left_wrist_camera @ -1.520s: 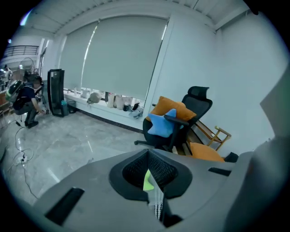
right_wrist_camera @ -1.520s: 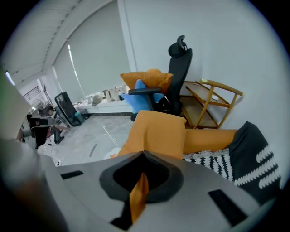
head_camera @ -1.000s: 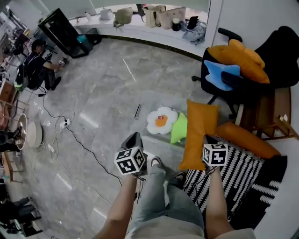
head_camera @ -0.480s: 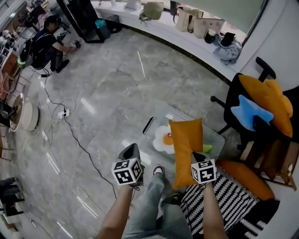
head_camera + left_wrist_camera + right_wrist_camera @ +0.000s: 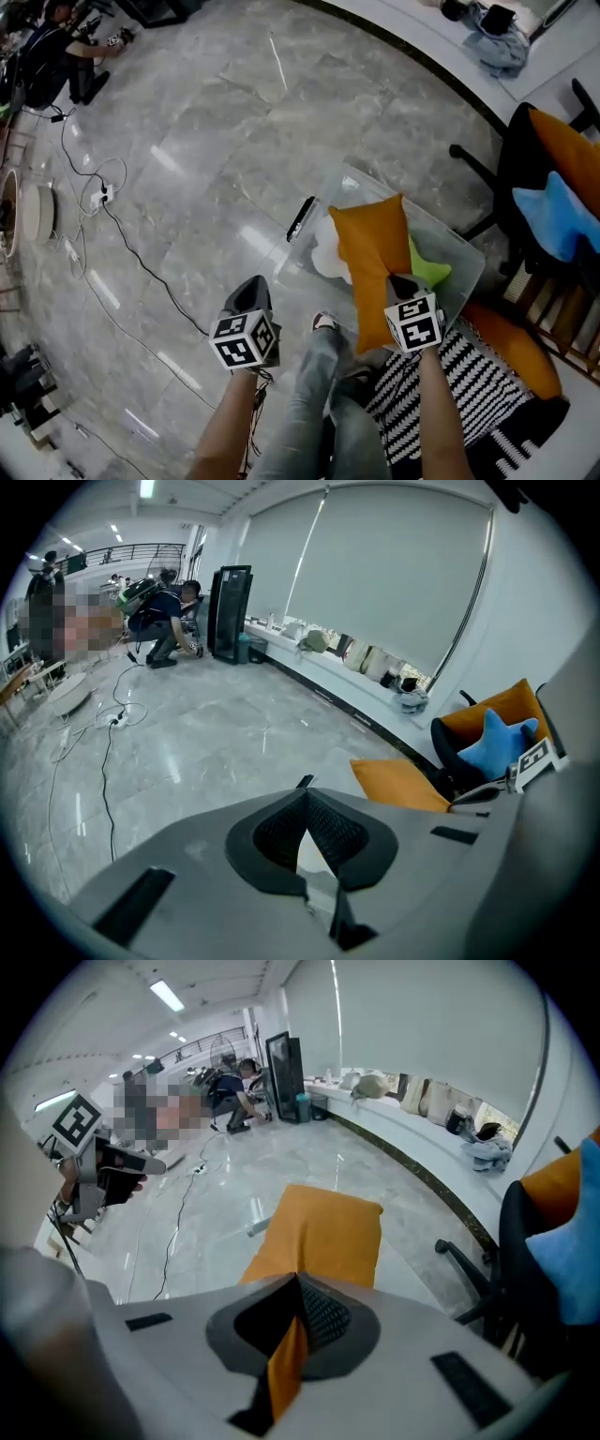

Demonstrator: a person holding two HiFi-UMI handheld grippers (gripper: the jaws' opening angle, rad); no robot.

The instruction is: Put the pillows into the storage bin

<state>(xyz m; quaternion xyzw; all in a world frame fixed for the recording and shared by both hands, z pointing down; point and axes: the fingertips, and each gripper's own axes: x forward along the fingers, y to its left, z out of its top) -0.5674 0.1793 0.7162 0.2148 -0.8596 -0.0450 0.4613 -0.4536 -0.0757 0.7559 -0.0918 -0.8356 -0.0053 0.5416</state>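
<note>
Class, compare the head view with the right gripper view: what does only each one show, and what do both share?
Only the head view: the white pillow and green pillow lying inside the storage bin. Only the right gripper view: the fingers of the right gripper pinching the edge of the orange pillow. Both: the orange pillow itself, the left gripper and the blue star pillow.
</note>
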